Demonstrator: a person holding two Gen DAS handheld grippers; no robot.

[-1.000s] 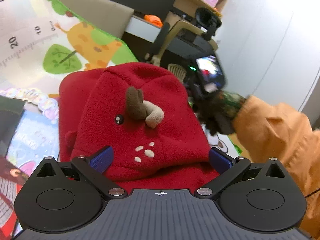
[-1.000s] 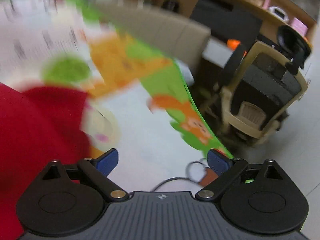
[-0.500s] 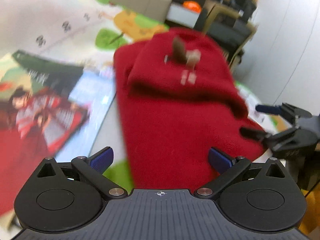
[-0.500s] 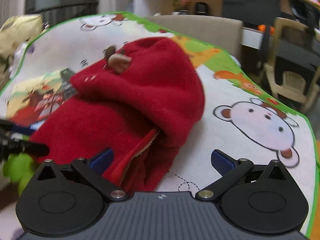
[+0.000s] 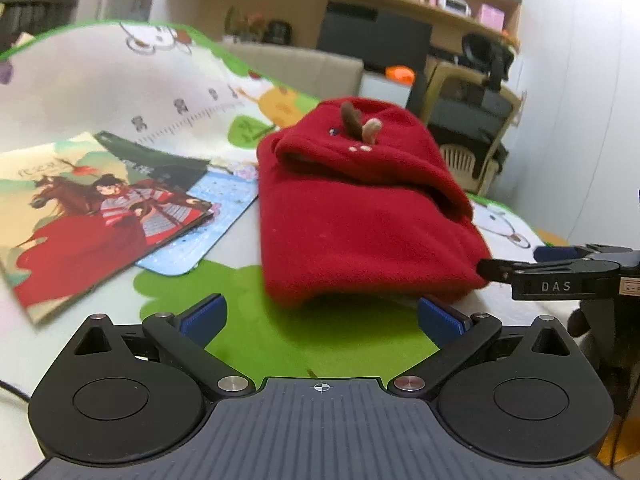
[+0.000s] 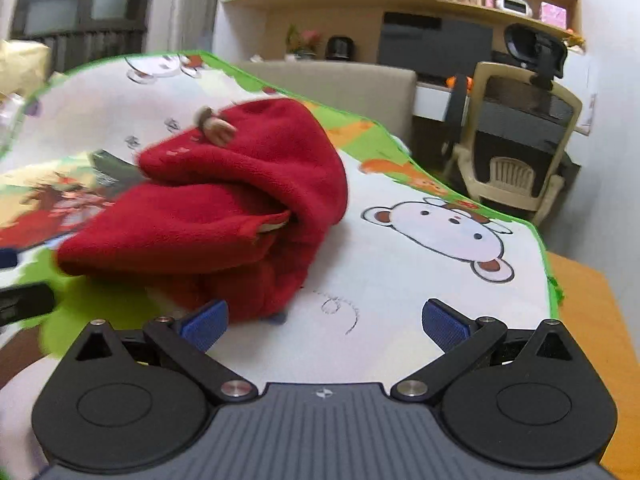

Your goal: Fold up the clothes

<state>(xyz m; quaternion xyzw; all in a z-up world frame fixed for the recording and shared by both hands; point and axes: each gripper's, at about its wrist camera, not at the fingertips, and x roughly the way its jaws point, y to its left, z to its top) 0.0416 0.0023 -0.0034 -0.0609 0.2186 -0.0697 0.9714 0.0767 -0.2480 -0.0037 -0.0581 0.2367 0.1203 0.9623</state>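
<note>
Cartoon mat [image 5: 280,344], folded red fleece [image 5: 360,224] atop.

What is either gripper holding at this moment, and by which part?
Nothing is held. The left gripper and right gripper both stand open, with the folded red fleece garment lying on the mat ahead of them.

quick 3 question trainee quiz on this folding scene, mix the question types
1. True or false: the left tool grips the red garment.
2. What lies beside the garment? A) picture book B) plate C) shoe
3. Fill in: the antlers sit on the garment's ___.

Key: 1 false, both the left and right tool are open and hold nothing. 2 A, the book lies on the mat. 3 hood.
</note>
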